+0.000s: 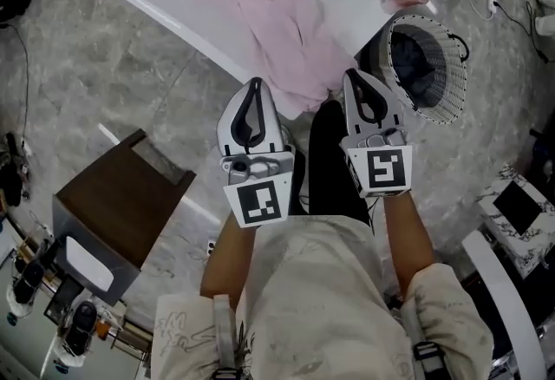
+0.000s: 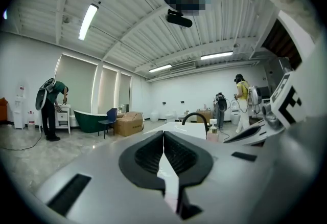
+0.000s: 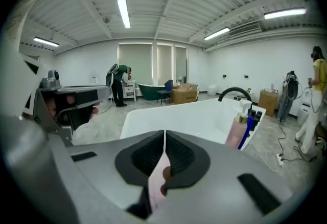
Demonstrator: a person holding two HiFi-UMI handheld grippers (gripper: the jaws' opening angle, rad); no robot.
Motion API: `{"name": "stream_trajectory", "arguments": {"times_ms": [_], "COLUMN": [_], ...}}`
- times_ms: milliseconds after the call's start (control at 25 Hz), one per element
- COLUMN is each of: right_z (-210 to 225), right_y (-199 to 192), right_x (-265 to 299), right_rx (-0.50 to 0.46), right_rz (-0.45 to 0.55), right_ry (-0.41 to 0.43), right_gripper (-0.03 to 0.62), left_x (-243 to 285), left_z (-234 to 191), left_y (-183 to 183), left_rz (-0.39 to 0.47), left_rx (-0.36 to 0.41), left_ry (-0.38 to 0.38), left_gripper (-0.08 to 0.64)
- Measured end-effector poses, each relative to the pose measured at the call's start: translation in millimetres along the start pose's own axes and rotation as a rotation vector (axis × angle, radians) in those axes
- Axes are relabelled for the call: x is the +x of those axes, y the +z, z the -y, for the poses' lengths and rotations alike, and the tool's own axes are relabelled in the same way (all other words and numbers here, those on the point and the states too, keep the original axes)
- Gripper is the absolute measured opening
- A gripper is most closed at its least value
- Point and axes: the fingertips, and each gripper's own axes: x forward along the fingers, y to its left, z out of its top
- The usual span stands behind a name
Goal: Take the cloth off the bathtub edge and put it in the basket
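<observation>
Item: brown stool (image 1: 130, 196), far left on the grey floor, not part of the job. Item: white bathtub (image 1: 169, 16), running across the top of the head view. Item: left gripper (image 1: 254, 88), held close to the person's body and pointing at the tub edge, jaws clenched together with nothing pinched between them. Item: pink cloth (image 1: 282, 31), draped from inside the tub over its near edge, its lower hem hanging between the two grippers, just beside the tips of both; no contact can be confirmed. Item: right gripper (image 1: 357, 85), level with the left one, jaws likewise pressed shut and empty, with pink showing only through the gap behind the tips. Item: basket (image 1: 449, 96), wire-sided with a dark lining, on the floor beside the tub's end, just right of the right gripper. Status: apparently not begun. Cloth not yet grasped; lifting it off the edge and carrying it right to the basket are outstanding.
</observation>
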Motion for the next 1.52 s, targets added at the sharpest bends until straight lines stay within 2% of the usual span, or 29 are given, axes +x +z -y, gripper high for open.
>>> {"name": "stream_trajectory", "arguments": {"times_ms": [240, 360, 560, 680, 880, 1000, 1160, 1360, 1520], "right_z": [-20, -31, -47, -56, -61, -59, -57, -58, -56], "right_y": [-66, -99, -141, -162, -201, -216, -230, -241, -247], "right_x": [29, 40, 52, 59, 66, 70, 78, 83, 88], "right_rx": [-0.023, -0.060, -0.131, -0.188, -0.341, -0.465, -0.660, -0.733, -0.837], "right_rz": [-0.152, -0.227, -0.332, -0.387, -0.520, -0.576, -0.601, -0.620, -0.596], "right_ry": [0.098, 0.164, 0.279, 0.344, 0.461, 0.506, 0.514, 0.551, 0.583], "right_gripper": [0.029, 0.098, 0.253, 0.296, 0.357, 0.385, 0.413, 0.433, 0.436], "left_x": [6, 6, 2, -1, -3, -4, -4, -4, -4], "left_z": [2, 3, 3, 3, 5, 3, -1, -2, -3], "left_y": [-43, -60, -79, -88, -97, -101, -105, -111, -116], "left_rz": [-0.071, -0.096, -0.125, -0.137, -0.149, -0.157, -0.163, -0.168, -0.178], "left_rx": [-0.002, -0.006, -0.019, -0.024, -0.021, -0.021, -0.027, -0.039, -0.049], "left_ry": [0.008, 0.012, 0.022, 0.026, 0.029, 0.034, 0.044, 0.046, 0.050], "left_gripper": [0.003, 0.003, 0.003, 0.003, 0.003, 0.003, 0.003, 0.003, 0.003]}}
